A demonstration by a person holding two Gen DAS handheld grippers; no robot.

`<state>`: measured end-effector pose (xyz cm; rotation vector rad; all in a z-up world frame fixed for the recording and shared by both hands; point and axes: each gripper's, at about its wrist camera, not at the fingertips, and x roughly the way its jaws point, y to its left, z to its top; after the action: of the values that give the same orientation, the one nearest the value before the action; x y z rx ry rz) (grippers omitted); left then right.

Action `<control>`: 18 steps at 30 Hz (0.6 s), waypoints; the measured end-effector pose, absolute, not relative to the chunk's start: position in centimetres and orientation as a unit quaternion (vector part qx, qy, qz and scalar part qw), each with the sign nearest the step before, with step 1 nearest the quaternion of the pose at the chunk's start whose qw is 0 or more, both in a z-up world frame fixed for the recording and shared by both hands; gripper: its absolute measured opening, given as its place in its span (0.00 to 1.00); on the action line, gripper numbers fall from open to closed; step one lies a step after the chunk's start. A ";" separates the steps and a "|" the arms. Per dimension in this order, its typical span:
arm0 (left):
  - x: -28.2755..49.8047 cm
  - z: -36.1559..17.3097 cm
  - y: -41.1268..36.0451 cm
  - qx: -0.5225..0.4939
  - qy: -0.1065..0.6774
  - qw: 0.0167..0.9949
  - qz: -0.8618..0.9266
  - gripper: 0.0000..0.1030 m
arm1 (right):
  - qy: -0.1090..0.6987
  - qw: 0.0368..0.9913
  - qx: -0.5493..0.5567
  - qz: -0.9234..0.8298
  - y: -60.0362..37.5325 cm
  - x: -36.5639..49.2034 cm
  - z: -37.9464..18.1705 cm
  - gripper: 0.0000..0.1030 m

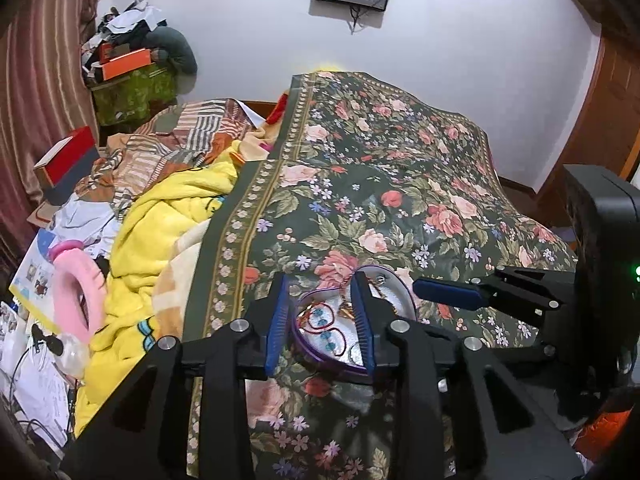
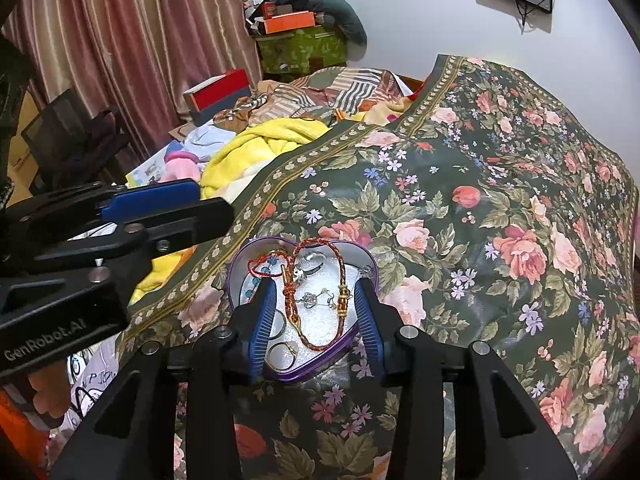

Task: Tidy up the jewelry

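Tin [image 2: 362, 266] sits on the floral cloth [image 2: 500, 200] w/ jewelry inside, both grippers, L [image 1: 322, 320] & R [image 2: 316, 320], spread empty over it, so drop R onto the cord [image 2: 320, 346] & pinch gently.

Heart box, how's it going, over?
Left gripper open, right gripper open, both over the heart box. Red cord bracelet and rings lie inside. Nothing gripped. Floral cloth around it bare.
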<state>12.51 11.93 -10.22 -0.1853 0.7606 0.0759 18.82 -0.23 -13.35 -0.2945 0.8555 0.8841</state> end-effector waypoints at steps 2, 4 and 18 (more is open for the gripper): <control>12.1 -10.0 12.1 -0.091 0.368 0.925 0.041 0.32 | 0.399 0.808 -0.137 0.412 -0.3 18.8 -13.1 0.36; 11.7 -9.6 12.2 -0.090 0.364 0.926 0.044 0.32 | 0.396 0.810 -0.135 0.411 -0.4 18.6 -12.7 0.36; 6.7 -3.1 10.2 -0.067 0.285 0.955 0.054 0.32 | 0.310 0.863 -0.104 0.385 -4.3 14.9 -5.3 0.36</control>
<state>6.68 10.20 -3.14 -0.1366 0.5785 0.1101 14.87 -4.26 -5.31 -0.2179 0.6493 0.8067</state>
